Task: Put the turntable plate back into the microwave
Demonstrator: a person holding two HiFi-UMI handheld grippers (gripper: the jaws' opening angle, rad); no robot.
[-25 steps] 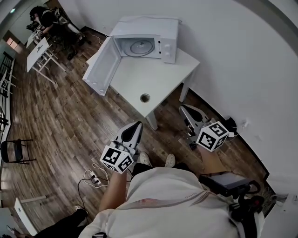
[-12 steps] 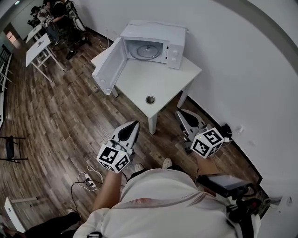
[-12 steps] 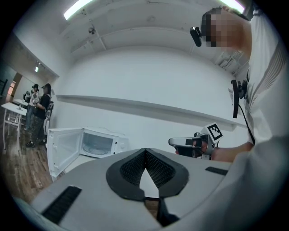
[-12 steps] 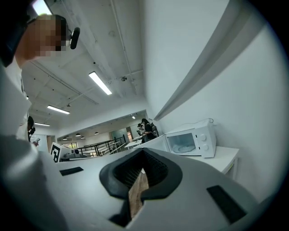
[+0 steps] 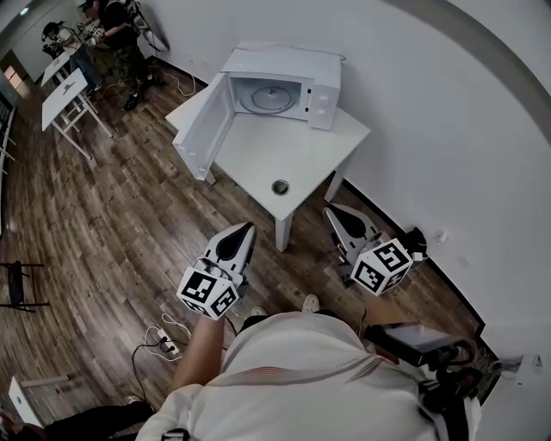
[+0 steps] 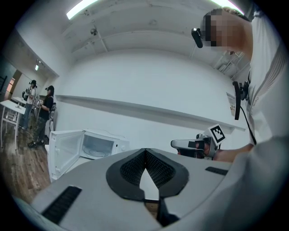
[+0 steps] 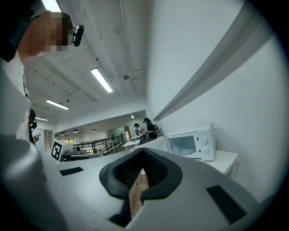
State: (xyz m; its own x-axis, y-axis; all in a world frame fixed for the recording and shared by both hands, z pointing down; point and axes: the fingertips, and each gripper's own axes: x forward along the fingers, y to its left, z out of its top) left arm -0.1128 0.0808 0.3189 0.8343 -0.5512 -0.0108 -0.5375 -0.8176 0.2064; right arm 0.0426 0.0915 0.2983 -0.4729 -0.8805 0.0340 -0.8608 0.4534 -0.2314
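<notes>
- The head view has swung. The bench [image 5: 258, 146] and microwave [image 5: 323, 82] now lie a little further right ahead of the left hand-held gripper [image 5: 244, 229]. The bench's near corner sits more evenly between that gripper and the right hand-held gripper [image 5: 332, 211].
- The right hand-held gripper's cube [image 5: 381, 265] sits lower in the view, nearer the person's chest.
- Far ahead and left of the left hand-held gripper, 2 people [image 5: 110, 26] now show upright, where only 1 hunched figure showed earlier.
- The power strip [image 5: 168, 344] lies further behind the left hand-held gripper.
</notes>
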